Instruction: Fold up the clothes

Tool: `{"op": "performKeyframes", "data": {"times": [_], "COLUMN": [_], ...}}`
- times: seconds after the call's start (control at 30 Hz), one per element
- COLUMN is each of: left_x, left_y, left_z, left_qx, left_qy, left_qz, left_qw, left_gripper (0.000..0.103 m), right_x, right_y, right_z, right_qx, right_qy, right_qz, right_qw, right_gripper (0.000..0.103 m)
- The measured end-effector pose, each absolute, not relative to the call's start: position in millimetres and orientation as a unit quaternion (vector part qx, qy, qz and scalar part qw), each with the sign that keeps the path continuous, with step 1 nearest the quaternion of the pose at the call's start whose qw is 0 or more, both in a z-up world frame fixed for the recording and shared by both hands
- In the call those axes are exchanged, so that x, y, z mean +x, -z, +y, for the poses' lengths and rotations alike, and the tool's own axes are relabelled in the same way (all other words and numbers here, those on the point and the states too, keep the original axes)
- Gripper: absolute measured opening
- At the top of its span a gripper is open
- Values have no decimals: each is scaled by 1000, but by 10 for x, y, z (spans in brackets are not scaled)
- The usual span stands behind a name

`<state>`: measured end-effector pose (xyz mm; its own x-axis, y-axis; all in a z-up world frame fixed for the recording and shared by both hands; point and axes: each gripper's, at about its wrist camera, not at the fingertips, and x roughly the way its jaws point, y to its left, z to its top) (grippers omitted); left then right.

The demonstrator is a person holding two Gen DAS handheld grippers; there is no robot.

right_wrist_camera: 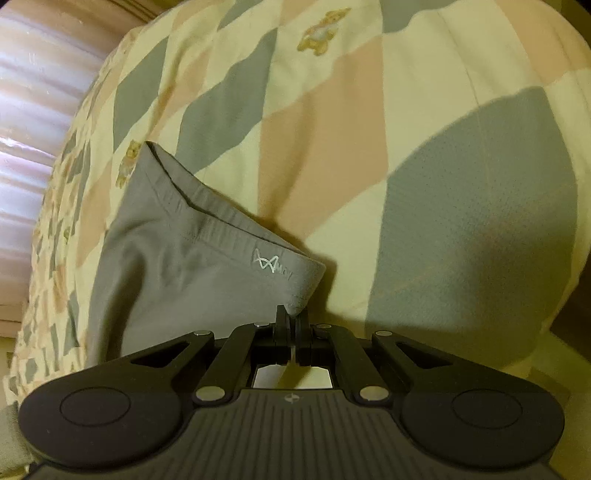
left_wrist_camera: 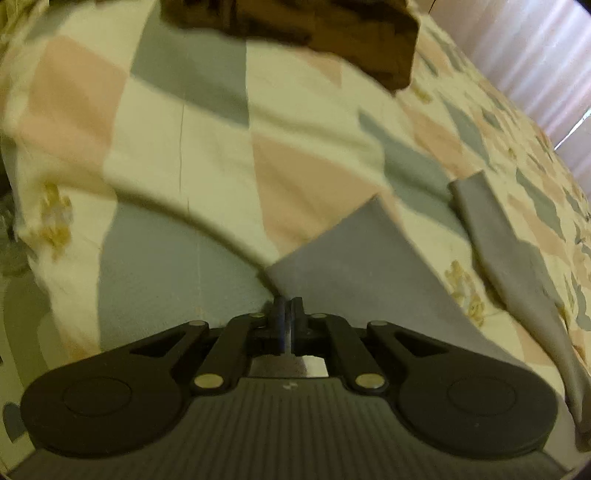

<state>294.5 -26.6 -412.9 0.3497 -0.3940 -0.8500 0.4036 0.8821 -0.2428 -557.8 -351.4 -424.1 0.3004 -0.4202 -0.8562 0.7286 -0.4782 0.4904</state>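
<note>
A grey pair of pants (left_wrist_camera: pixel 365 254) lies partly on a checked quilt. My left gripper (left_wrist_camera: pixel 287 306) is shut on the hem corner of one grey leg; the other leg (left_wrist_camera: pixel 517 254) trails to the right. In the right wrist view, my right gripper (right_wrist_camera: pixel 291 314) is shut on the corner of the pants' waistband (right_wrist_camera: pixel 207 229), which carries a small white logo (right_wrist_camera: pixel 266 263). The grey fabric (right_wrist_camera: pixel 155 280) hangs to the left of the fingers, above the quilt.
The quilt (left_wrist_camera: pixel 207 155) has cream, pink and grey diamonds with teddy bears (right_wrist_camera: pixel 321 31). A dark brown garment (left_wrist_camera: pixel 332 29) lies at the far side. A striped curtain (left_wrist_camera: pixel 517 48) hangs beyond the bed and also shows in the right wrist view (right_wrist_camera: pixel 33 118).
</note>
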Motion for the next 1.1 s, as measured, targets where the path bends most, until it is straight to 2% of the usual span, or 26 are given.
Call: {"op": "performKeyframes", "data": {"times": [0.03,0.13,0.2,0.23,0.33,0.43,0.57,0.7,0.77,0.9,0.93,0.97,1.03,1.1], "left_x": [2918,2926,2947,2928,2701,2443,2382,2643,2780,3098,3209,3320,3484,3534], "left_y": [4034,3854,3798,3739,3530,3424,3524,3621,3683,3872,3927,3982,4144,4331], "left_z": [-265,-240,-201,-220,-413,-930,-1579,-2150,-2377,-2691,-2763,-2835,-3008,-3194], "left_qx": [5,43,79,79,109,169,185,166,168,198,191,185,173,187], "left_qy": [247,213,169,171,216,295,360,407,430,455,459,462,477,493], "left_qz": [504,490,494,496,476,430,424,442,443,444,451,458,492,506], "left_qw": [828,844,849,847,845,836,810,782,769,746,741,737,707,682], "left_gripper": [0,11,14,14,16,27,27,30,41,45,52,66,78,73], "right_x": [-5574,-5564,-5519,-5496,-5380,-5141,-4426,-3743,-3433,-2715,-2567,-2427,-2218,-2030], "right_y": [4216,4148,4133,4112,3860,3638,3447,3488,3518,3524,3534,3548,3602,3650], "right_z": [-3544,-3650,-3714,-3741,-3775,-3903,-4078,-4129,-4091,-3919,-3891,-3868,-3884,-3899], "right_qx": [629,621,604,590,501,441,350,312,303,232,225,220,238,257], "right_qy": [581,566,575,582,626,600,510,444,415,367,361,356,355,357], "right_qz": [125,151,213,242,279,284,337,366,375,417,419,421,416,414], "right_qw": [501,521,509,504,528,604,710,756,772,798,802,805,803,797], "right_gripper": [1,3,45,47,48,48,47,48,48,56,56,58,59,60]}}
